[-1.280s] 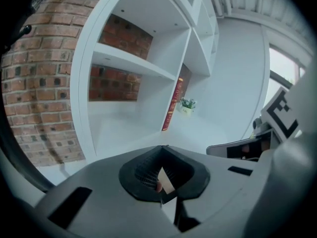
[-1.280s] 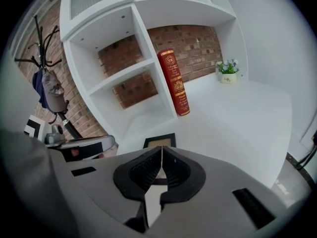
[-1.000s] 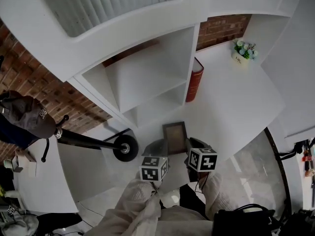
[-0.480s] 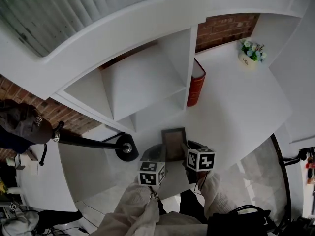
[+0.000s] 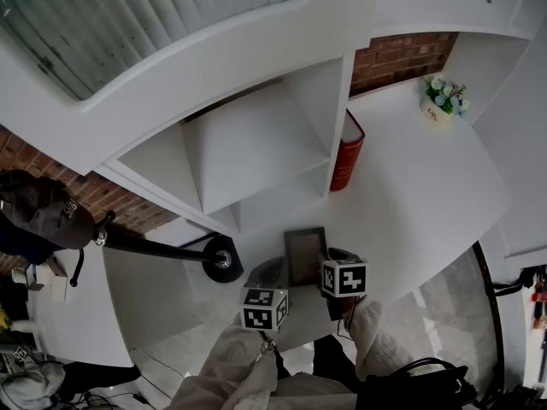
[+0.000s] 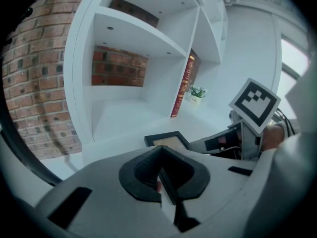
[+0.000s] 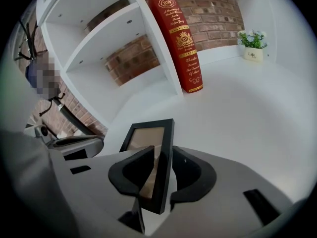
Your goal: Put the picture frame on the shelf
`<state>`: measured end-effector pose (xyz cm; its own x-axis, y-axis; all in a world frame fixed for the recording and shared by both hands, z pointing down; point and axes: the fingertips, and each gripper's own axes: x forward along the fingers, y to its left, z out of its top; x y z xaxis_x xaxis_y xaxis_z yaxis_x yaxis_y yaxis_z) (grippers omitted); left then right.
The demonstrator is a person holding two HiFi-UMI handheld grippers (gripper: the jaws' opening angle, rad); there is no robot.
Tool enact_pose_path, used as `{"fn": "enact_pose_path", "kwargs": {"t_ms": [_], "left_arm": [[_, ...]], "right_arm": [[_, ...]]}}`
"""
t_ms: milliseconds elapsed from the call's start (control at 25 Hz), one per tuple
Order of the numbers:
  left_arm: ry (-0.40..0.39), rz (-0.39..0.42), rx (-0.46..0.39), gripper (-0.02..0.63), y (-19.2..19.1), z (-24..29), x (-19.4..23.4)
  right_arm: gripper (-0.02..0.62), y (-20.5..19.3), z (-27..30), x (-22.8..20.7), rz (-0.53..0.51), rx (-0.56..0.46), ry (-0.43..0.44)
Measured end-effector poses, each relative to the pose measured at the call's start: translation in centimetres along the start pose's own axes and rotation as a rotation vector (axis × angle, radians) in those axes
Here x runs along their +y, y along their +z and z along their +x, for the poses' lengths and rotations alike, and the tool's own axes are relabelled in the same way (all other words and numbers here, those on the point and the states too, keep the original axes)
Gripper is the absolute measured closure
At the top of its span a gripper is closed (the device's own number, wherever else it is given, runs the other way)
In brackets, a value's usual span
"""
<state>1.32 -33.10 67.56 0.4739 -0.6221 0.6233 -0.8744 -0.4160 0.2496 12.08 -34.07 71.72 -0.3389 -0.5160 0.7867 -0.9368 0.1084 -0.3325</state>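
Gripping the picture frame (image 7: 146, 139) by its right-hand rail, the right gripper (image 7: 162, 153) had one jaw on each side of the dark moulding, clamped. The frame was off the surface, held low over the white counter (image 7: 237, 113), in front of the shelf (image 5: 256, 156).

Orientation: long axis ran away from the person, toward the shelf openings. The short far edge pointed at the lower compartment. Face was up, tan panel visible from the head view, and tipped a bit toward the left gripper's side in the right gripper view.

Left gripper (image 6: 161, 156): jaws together, nothing seen between them. It sat just beside the frame's left edge; contact couldn't be told. From its view the frame's far end showed just past the gripper body.

The frame wasn't in any compartment; both visible shelf levels looked bare.

Red book (image 7: 177, 38) stood upright against the shelf's right side panel, well beyond the frame. Small potted plant (image 7: 253, 46) sat further right on the counter, by the brick wall (image 7: 218, 9).
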Motion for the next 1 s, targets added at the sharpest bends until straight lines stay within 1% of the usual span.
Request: {"fn": "enact_pose_path", "kwargs": {"t_ms": [240, 480, 640, 840, 1000], "left_arm": [[-0.005, 0.004, -0.01, 0.597, 0.2, -0.4, -0.1], [-0.02, 0.006, -0.011, 0.597, 0.1, -0.5, -0.5], [-0.026, 0.019, -0.008, 0.598, 0.2, -1.0, -0.9], [-0.034, 0.035, -0.02, 0.597, 0.9, -1.3, -1.1], [-0.047, 0.046, -0.033, 0.597, 1.5, -1.6, -1.4]], "right_arm": [[0.499, -0.4, 0.4, -0.2, 0.005, 0.01, -0.032], [0.5, -0.3, 0.5, -0.3, 0.03, 0.027, -0.021], [0.518, -0.6, 0.3, -0.5, 0.065, 0.026, -0.004], [0.52, 0.2, -0.6, -0.5, 0.047, -0.016, -0.028], [0.52, 1.1, -1.9, -0.7, 0.06, -0.065, -0.041]]}}
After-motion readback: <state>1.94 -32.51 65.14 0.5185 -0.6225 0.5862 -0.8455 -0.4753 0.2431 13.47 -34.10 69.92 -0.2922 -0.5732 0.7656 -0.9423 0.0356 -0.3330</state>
